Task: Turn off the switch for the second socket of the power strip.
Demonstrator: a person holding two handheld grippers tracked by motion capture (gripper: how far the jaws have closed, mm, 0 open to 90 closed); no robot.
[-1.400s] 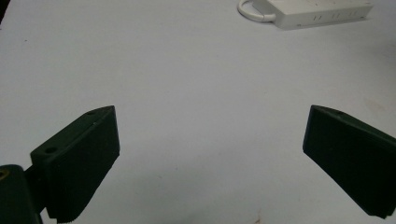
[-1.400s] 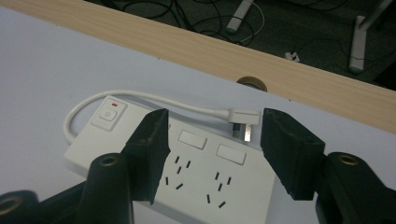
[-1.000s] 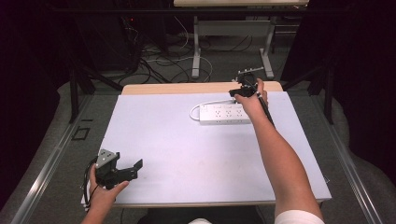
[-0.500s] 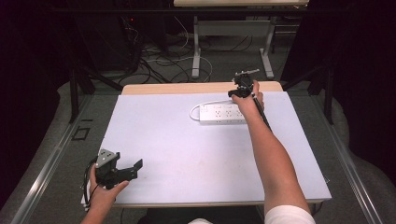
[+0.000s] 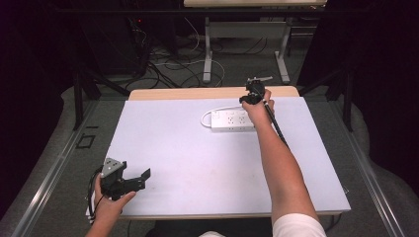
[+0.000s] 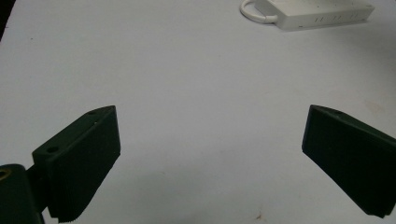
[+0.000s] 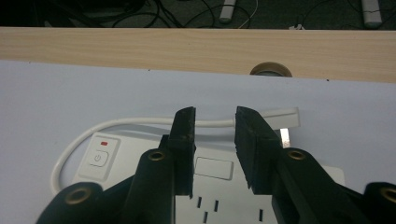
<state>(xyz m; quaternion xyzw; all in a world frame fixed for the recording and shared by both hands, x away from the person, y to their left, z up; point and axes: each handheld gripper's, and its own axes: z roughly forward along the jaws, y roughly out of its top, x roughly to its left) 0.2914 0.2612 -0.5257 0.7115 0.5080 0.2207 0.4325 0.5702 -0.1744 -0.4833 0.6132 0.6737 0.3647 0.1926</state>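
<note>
A white power strip (image 5: 231, 121) lies at the far middle of the white table top (image 5: 197, 153), also seen from the left gripper (image 6: 322, 14). My right gripper (image 5: 250, 100) hangs over the strip's right end, pointing down. Its view shows the strip (image 7: 215, 169) with its switch (image 7: 98, 157) on the left. The white cable (image 7: 140, 122) runs across just past the tips of my right gripper (image 7: 214, 116), whose jaws have just been closing. A narrow gap is left and nothing is pinched. My left gripper (image 5: 140, 179) rests wide open at the near left corner, with bare table between its jaws (image 6: 212, 112).
A wooden strip of table (image 7: 140, 46) with a round grommet (image 7: 271, 70) runs along the far edge. The cable ends in a flat white plug (image 7: 286, 117). Loose cables (image 5: 173, 64) and another table's legs (image 5: 207, 49) lie on the floor beyond.
My right hand has sunk a little toward the power strip and shifted slightly left. The left hand and gripper have kept still.
</note>
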